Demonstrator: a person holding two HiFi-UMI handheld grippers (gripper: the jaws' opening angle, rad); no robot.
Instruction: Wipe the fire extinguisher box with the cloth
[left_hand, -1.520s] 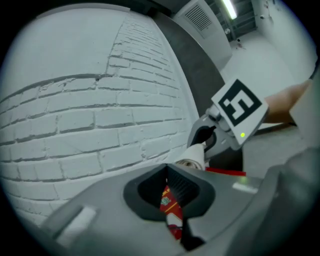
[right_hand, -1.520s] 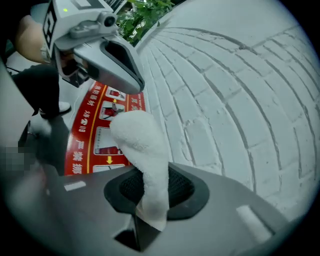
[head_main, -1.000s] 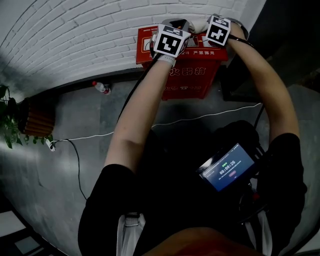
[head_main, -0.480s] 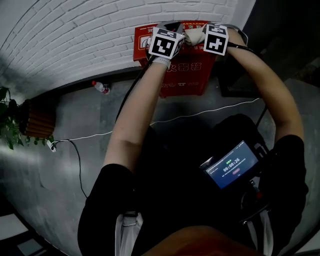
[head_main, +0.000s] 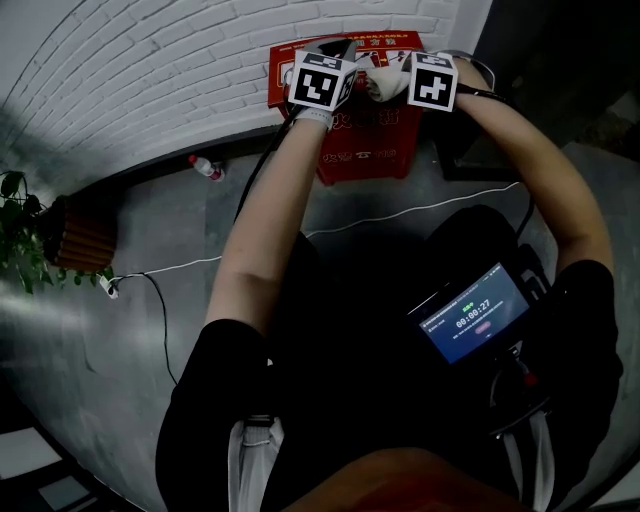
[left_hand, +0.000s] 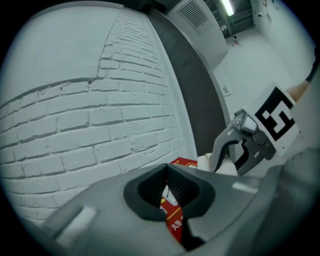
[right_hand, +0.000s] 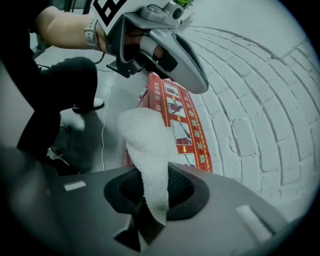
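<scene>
**Cloth in grip, poised at box top; wipe not shown to have begun**

State of grip: my right gripper (right_hand: 152, 175) is clamped on the cloth (right_hand: 145, 142). The white terry wad is pinched low between the pads and bulges out ahead of the jaws. My left gripper (left_hand: 166, 169) has its jaws together at the tips with nothing in them. Only a sliver of red shows through the slot behind them.

Location: the fire extinguisher box (head_main: 372, 150) stands on the grey floor, back against the white brick wall (head_main: 150, 70). In the head view both grippers are up over its top edge, close together, with the cloth between them.

Orientation: the box's long axis runs along the foot of the wall. The pictogram-printed lid faces up and the lettered front panel faces me. The cloth points out along my right jaws, towards the lid.

Progress (judgement): pickup is done and the approach is nearly complete. I cannot tell whether the cloth touches the lid. No streak or cleaned patch is visible, so I count lid, front and ends as all left to wipe.
</scene>
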